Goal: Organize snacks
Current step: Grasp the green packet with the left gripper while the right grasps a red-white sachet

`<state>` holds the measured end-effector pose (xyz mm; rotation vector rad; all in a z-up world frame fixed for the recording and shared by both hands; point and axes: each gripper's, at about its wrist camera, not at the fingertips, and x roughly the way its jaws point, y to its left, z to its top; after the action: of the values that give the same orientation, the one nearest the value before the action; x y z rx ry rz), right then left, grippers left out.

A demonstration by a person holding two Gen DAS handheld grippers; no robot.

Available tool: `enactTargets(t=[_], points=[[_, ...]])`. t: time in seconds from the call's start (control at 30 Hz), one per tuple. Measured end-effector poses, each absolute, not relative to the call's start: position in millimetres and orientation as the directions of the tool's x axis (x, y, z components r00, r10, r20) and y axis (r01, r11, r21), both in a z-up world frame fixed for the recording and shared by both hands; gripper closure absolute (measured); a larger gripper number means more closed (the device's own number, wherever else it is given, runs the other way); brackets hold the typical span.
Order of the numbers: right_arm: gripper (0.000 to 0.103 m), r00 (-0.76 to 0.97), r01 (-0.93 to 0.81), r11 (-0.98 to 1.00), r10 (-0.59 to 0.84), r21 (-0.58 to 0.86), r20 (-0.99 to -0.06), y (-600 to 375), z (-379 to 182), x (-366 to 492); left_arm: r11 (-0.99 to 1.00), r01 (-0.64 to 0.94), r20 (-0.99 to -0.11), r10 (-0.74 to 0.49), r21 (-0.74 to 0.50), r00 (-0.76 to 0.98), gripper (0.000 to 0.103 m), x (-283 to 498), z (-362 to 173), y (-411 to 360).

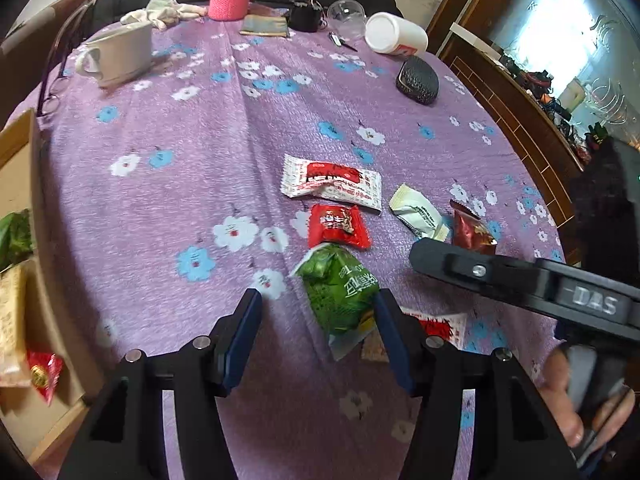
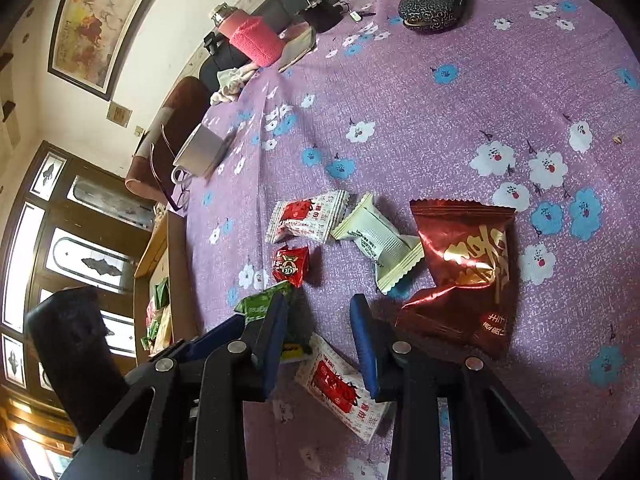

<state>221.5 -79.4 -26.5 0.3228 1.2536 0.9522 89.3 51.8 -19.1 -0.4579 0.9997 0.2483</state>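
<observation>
Green snack packet (image 1: 340, 296) lies between the spread fingers of the left gripper (image 1: 318, 316), long axis along them; right gripper (image 2: 320, 336), also spread, straddles a white-red packet (image 2: 344, 392).

**Daylight from the side, heavy fisheye bend**

Both views are bright and evenly lit. In the left wrist view a window (image 1: 560, 36) at upper right is blown out to white, with glare across its glass. In the right wrist view glazed door panels (image 2: 80, 256) at left glow pale. The foil of the dark red snack packet (image 2: 464, 264) throws hard highlights. Soft shadows lie under the packets on the purple floral cloth (image 1: 180, 128). Straight lines bow strongly towards the rims, and the corners fall to black. The mug (image 1: 120, 54) is slightly smeared; the near tongs look soft.
</observation>
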Motion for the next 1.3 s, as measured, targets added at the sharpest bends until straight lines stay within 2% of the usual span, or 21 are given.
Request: enactTargets(t=[0.07, 0.17, 0.2, 0.33, 0.37, 0.4, 0.47, 0.63, 0.73, 0.83, 0.87, 0.9, 1.07, 1.13, 1.17, 1.2, 1.3], points=[[0.066, -0.004, -0.43, 0.594, 0.751, 0.679, -0.66, -76.7, -28.5, 221.1, 0.895, -0.385, -0.849, 0.011, -0.228, 0.528, 0.046, 94.7, -19.9, 45.9], [0.066, -0.009, -0.423, 0.6, 0.746, 0.678, -0.666, -77.1, -31.3, 222.4, 0.923, -0.343, -0.833, 0.048, -0.174, 0.552, 0.065, 96.0, -18.0, 35.2], [0.066, -0.004, -0.427, 0.601, 0.746, 0.676, -0.666, -77.2, -31.0, 223.2, 0.927, -0.336, -0.829, 0.055, -0.164, 0.556, 0.067, 95.9, -17.7, 33.2], [0.066, 0.019, -0.444, 0.604, 0.745, 0.662, -0.667, -80.4, -25.8, 221.9, 0.93, -0.328, -0.815, 0.059, -0.164, 0.576, 0.067, 88.3, -18.1, 33.0], [0.063, 0.018, -0.448, 0.604, 0.743, 0.659, -0.669, -81.2, -25.7, 221.8, 0.929, -0.326, -0.813, 0.052, -0.173, 0.581, 0.067, 85.9, -17.7, 34.4], [0.059, 0.019, -0.449, 0.606, 0.741, 0.656, -0.672, -82.2, -26.3, 222.4, 0.929, -0.321, -0.805, 0.046, -0.183, 0.591, 0.072, 82.3, -16.3, 36.3], [0.053, 0.021, -0.449, 0.621, 0.727, 0.643, -0.687, -83.3, -29.0, 223.5, 0.93, -0.314, -0.791, 0.044, -0.191, 0.61, 0.072, 79.2, -13.9, 39.0], [0.048, -0.002, -0.491, 0.601, 0.723, 0.631, -0.69, -90.1, -32.1, 218.6, 0.93, -0.304, -0.77, 0.036, -0.208, 0.637, 0.072, 78.1, -14.5, 44.3], [0.041, -0.019, -0.556, 0.566, 0.723, 0.609, -0.69, -93.6, -30.0, 208.3, 0.927, -0.296, -0.766, 0.015, -0.23, 0.642, 0.072, 77.9, -16.0, 48.0], [0.039, -0.003, -0.645, 0.554, 0.686, 0.526, -0.727, -89.3, -25.5, 195.9, 0.921, -0.3, -0.768, 0.001, -0.248, 0.64, 0.073, 77.4, -17.3, 53.5], [0.039, 0.011, -0.67, 0.556, 0.67, 0.492, -0.742, -87.1, -24.4, 192.2, 0.918, -0.305, -0.77, -0.001, -0.254, 0.638, 0.074, 77.3, -18.0, 55.3], [0.039, 0.034, -0.703, 0.557, 0.648, 0.443, -0.761, -84.0, -23.2, 186.9, 0.914, -0.312, -0.771, -0.002, -0.259, 0.637, 0.081, 77.0, -18.4, 57.8], [0.039, 0.175, -0.816, 0.546, 0.544, 0.188, -0.821, -66.3, -23.6, 156.7, 0.905, -0.34, -0.779, 0.015, -0.256, 0.627, 0.081, 74.4, -19.5, 63.6], [0.044, 0.232, -0.835, 0.541, 0.52, 0.106, -0.822, -62.0, -26.3, 147.6, 0.905, -0.34, -0.78, 0.016, -0.254, 0.625, 0.081, 74.5, -20.0, 62.6], [0.051, 0.25, -0.837, 0.54, 0.515, 0.084, -0.82, -61.7, -25.7, 145.7, 0.906, -0.34, -0.781, 0.016, -0.253, 0.624, 0.081, 74.9, -20.2, 62.9], [0.06, 0.254, -0.841, 0.536, 0.522, 0.081, -0.814, -62.2, -25.0, 144.4, 0.905, -0.342, -0.782, 0.017, -0.253, 0.624, 0.081, 75.1, -20.6, 63.0], [0.071, 0.242, -0.833, 0.54, 0.551, 0.12, -0.799, -64.6, -20.0, 147.9, 0.904, -0.344, -0.786, 0.014, -0.255, 0.618, 0.079, 76.3, -22.5, 63.6]])
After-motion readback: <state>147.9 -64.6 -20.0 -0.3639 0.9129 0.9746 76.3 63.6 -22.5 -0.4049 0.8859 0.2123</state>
